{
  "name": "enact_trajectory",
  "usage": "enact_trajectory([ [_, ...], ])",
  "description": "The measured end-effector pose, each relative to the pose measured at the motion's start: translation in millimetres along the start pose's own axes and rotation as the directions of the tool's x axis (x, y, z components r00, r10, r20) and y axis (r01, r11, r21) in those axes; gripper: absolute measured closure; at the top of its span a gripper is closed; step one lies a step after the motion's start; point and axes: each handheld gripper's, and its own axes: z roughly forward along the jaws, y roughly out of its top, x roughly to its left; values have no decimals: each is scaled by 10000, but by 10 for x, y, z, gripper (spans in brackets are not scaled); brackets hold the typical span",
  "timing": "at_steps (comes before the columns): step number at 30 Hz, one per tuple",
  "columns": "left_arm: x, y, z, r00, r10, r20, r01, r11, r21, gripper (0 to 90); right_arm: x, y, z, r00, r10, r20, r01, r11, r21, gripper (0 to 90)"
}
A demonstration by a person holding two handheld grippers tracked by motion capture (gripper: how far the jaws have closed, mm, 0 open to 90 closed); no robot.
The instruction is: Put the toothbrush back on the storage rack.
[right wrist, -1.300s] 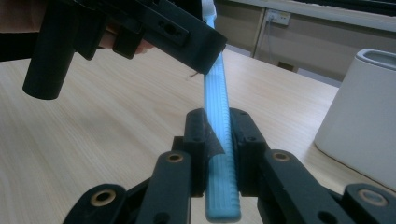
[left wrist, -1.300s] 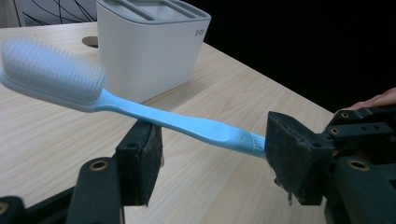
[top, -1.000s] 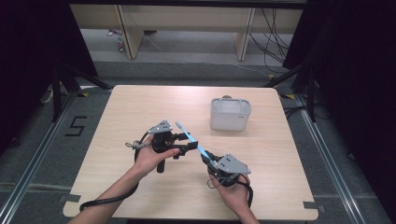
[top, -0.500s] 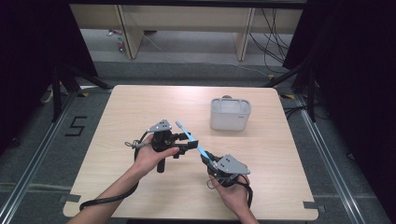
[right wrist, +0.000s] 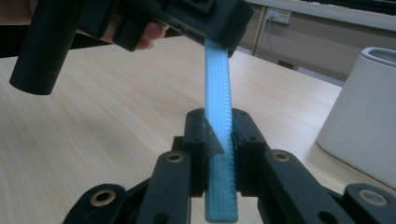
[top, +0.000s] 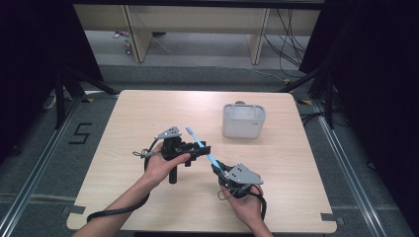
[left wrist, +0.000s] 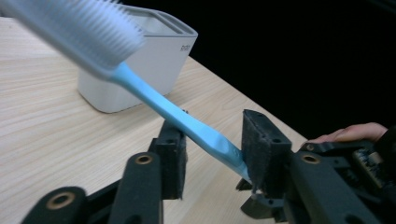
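Observation:
A light blue toothbrush (top: 201,145) slants above the table, bristle head up and to the left. My right gripper (top: 219,169) is shut on its handle end, and the ribbed handle (right wrist: 217,93) rises from between the pads. My left gripper (top: 201,149) reaches in from the left at mid-handle. Its jaws have just been closing, with the toothbrush (left wrist: 154,100) between them. The handle leans against the right pad (left wrist: 261,144) and crosses above the left one, with a gap still between the pads. The left gripper's body (right wrist: 187,18) and a hand show in the right gripper view.
A white rectangular container (top: 243,121) stands upright on the wooden table (top: 148,113), to the right and behind the grippers. It appears as the container (left wrist: 140,70) behind the bristles and the container (right wrist: 364,116) at right. Black cables trail from both grippers toward the front edge.
The left gripper's jaws look a little narrower around the toothbrush. Both hands and the toothbrush stay where they were.

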Motion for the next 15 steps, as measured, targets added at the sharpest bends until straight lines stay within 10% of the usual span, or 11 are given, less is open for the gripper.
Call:
enact_trajectory([
  [8,-136,41,4,9969,301,729,-285,9993,-224,831,15,-28,69,9997,75,-243,-66,9992,393,721],
  [15,-181,118,-40,9922,1232,163,-1224,9916,-424,835,-11,-7,44,9997,142,-197,-132,9986,522,577],
])
